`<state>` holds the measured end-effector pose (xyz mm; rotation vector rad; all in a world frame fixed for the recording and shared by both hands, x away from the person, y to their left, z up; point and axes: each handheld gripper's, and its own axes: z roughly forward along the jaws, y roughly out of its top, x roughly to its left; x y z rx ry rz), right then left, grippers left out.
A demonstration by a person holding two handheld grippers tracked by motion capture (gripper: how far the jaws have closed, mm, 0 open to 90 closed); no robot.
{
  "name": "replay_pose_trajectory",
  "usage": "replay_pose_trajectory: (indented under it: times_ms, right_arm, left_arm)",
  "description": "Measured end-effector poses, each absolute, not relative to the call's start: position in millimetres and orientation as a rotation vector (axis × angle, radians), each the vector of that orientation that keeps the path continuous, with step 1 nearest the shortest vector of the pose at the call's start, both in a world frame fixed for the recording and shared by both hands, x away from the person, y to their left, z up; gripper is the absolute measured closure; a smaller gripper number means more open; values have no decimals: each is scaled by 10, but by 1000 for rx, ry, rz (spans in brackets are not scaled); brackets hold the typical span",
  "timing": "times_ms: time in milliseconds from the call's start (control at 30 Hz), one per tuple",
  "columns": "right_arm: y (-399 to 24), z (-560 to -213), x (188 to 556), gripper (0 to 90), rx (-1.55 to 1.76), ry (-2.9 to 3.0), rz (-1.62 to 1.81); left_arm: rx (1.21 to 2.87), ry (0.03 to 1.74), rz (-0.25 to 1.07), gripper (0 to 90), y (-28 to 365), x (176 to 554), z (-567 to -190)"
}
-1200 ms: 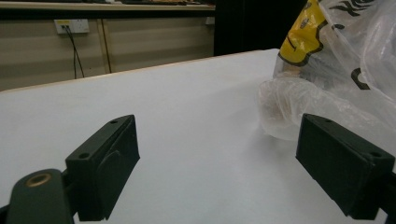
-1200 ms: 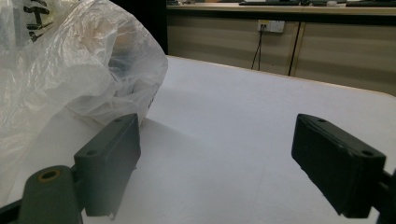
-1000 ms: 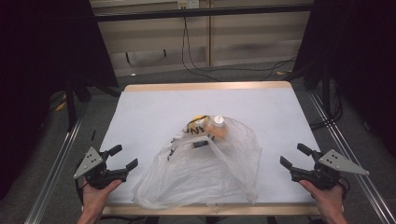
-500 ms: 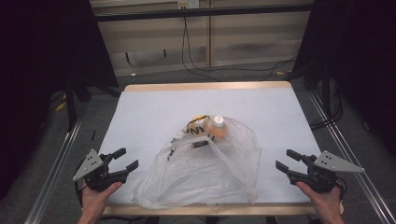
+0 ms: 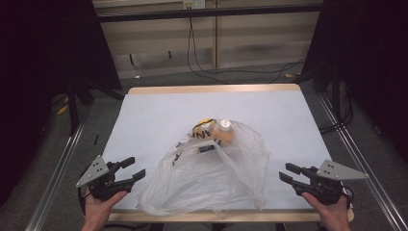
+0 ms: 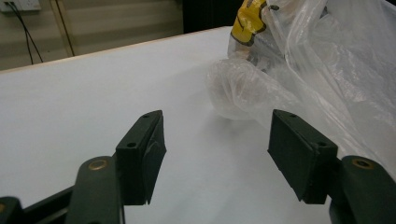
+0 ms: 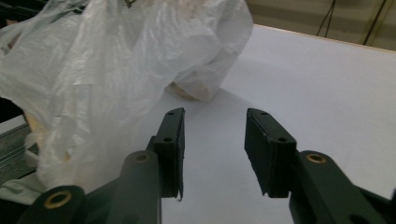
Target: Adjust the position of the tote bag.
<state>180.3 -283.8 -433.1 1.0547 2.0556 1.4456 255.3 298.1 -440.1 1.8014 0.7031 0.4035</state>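
Flanking a clear plastic bag (image 5: 207, 180) at the near edge of the white table (image 5: 159, 110).
Left gripper (image 5: 131, 169) and right gripper (image 5: 287, 172) rest apart from the bag; both jaw pairs have just been closing, remain spread, and pinch nothing. An orange bottle (image 5: 224, 132) lies inside the bag.

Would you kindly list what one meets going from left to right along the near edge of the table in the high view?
Left gripper, jaws apart and empty → clear plastic bag → right gripper, jaws apart and empty.
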Motion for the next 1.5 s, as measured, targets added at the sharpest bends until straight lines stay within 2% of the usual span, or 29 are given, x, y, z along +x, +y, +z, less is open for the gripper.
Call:
replay_pose_trajectory:
  times_ms: [333, 633, 867, 1100, 1333, 1500]
  right_arm:
    - [-2623, -4304, 1599, 690, 958, 2188, 1486]
    - [-2367, -4261, 1523, 718, 879, 2287, 1517]
    - [-2284, -4251, 1529, 688, 835, 2324, 1532]
    - [-2142, -4322, 1609, 606, 832, 2380, 1460]
    - [-2072, -4393, 1680, 597, 831, 2423, 1424]
    - [-2013, -4423, 1698, 598, 814, 2459, 1412]
  left_arm:
    - [1814, 693, 373, 393, 2963, 2539, -4380]
    - [1798, 690, 357, 388, 2950, 2494, -4355]
    - [1777, 687, 351, 361, 2907, 2430, -4325]
    - [1793, 648, 342, 340, 2879, 2356, -4281]
    - [1788, 633, 310, 317, 2905, 2204, -4281]
    - [1859, 612, 256, 297, 2852, 2214, -4358]
